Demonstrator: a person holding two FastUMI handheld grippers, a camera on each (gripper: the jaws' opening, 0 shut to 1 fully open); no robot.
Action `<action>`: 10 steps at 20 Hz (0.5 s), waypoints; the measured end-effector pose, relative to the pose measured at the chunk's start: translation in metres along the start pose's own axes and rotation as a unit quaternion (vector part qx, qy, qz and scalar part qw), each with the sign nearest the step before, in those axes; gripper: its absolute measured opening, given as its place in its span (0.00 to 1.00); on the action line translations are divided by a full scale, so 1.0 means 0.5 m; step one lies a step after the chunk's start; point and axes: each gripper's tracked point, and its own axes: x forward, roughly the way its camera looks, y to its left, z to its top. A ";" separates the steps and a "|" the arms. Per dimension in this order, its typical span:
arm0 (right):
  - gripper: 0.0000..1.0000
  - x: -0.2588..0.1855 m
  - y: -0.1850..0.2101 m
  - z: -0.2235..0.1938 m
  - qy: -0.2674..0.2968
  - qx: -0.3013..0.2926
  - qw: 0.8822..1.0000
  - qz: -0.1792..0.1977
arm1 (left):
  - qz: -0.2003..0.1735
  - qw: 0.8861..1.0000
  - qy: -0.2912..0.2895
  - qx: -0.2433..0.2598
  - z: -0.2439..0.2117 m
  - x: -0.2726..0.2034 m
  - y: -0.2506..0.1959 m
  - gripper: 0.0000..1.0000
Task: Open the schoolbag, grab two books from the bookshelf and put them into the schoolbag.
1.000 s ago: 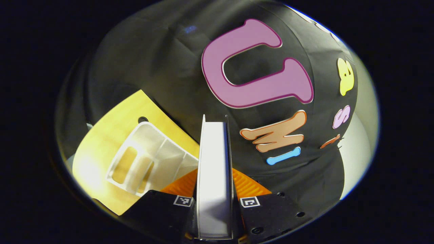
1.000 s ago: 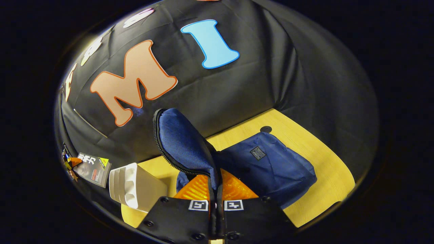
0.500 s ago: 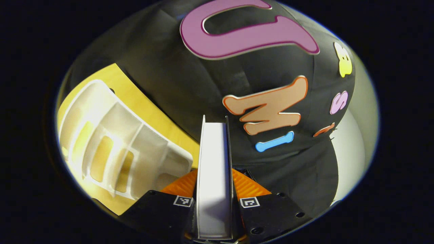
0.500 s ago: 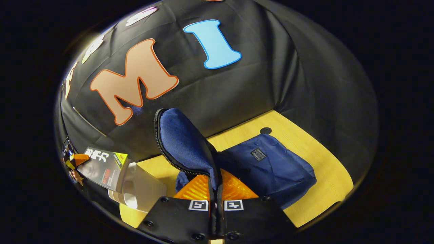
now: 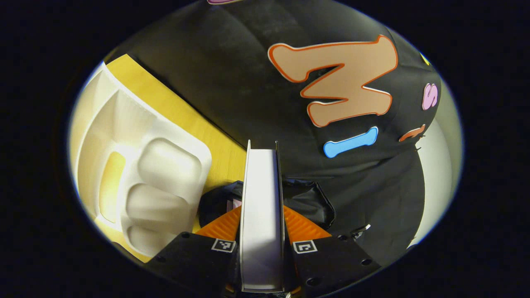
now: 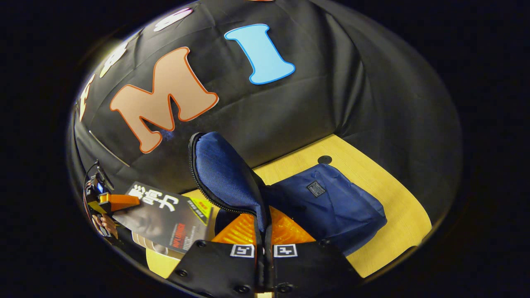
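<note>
1 book (image 6: 165,215), 1 schoolbag (image 6: 323,207), 1 bookshelf (image 5: 140,174)

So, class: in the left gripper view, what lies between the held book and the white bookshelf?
A strip of bare wooden table higher up, and the dark bag opening lower down, separate the book from the bookshelf.

Left gripper view: rides the left gripper (image 5: 261,231); looks along its fingers, over the book (image 5: 262,215) edge-on between them, toward the booth wall; tilted, table (image 5: 182,120) running diagonally at left; rack (image 5: 136,165) close.
Right gripper view: rides the right gripper (image 6: 263,244); faces the wall across the table (image 6: 389,198); bag flap (image 6: 225,178) very near, bag (image 6: 331,207) just beyond.
Shared: table, wall, the book (image 6: 165,215), here at lower left with the left gripper (image 6: 109,202).
</note>
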 end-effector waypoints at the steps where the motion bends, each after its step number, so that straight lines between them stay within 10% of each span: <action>1: 0.04 0.000 0.000 0.000 0.001 0.002 1.000 0.001 | 0.001 1.000 0.008 -0.002 -0.017 0.017 0.000 0.36; 10: 0.02 -0.002 0.002 0.005 -0.003 0.015 1.000 0.010 | 0.022 0.999 0.037 -0.007 -0.137 0.191 0.009 0.36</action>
